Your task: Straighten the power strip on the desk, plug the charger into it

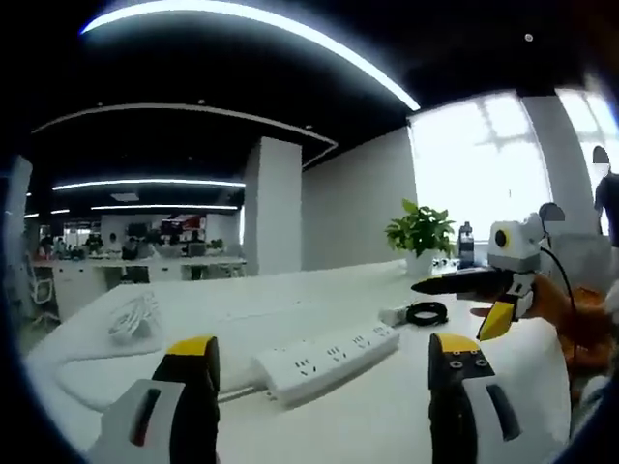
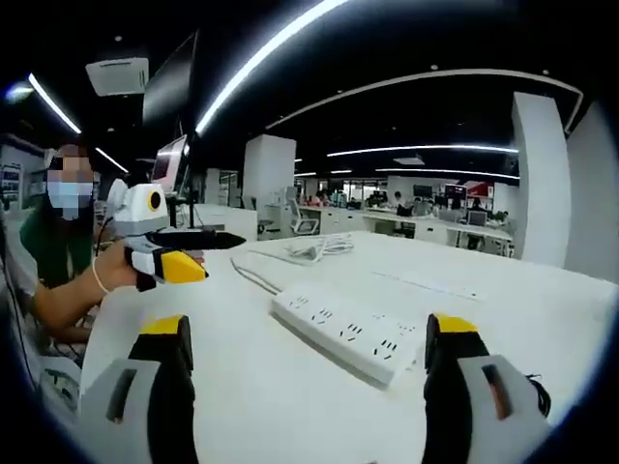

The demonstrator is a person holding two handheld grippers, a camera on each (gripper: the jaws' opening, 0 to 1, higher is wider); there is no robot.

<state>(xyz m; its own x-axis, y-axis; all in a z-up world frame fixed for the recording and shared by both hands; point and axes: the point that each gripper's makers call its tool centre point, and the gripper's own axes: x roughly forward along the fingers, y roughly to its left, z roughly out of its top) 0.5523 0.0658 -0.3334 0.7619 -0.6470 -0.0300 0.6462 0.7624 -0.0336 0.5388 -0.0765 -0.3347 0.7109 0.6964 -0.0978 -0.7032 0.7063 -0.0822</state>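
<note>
A white power strip (image 1: 329, 360) lies at an angle on the white desk (image 1: 387, 425), just beyond my left gripper (image 1: 323, 345), whose jaws stand wide open with nothing between them. Past the strip's far end sit a small white charger (image 1: 392, 314) and its coiled black cable (image 1: 426, 313). My right gripper (image 1: 455, 286) reaches in from the right, held above the desk near the charger. In the right gripper view the power strip (image 2: 348, 333) lies ahead of my open right gripper (image 2: 309, 329). The left gripper (image 2: 169, 253) hovers at the left in a person's hand.
A loose bundle of white cable (image 1: 131, 314) rests at the desk's far left, and the strip's cord (image 2: 250, 275) trails toward the bundle (image 2: 311, 249). A potted plant (image 1: 421, 232) and a dark bottle (image 1: 465, 244) stand at the far edge. A person (image 2: 58, 261) sits at the desk's left.
</note>
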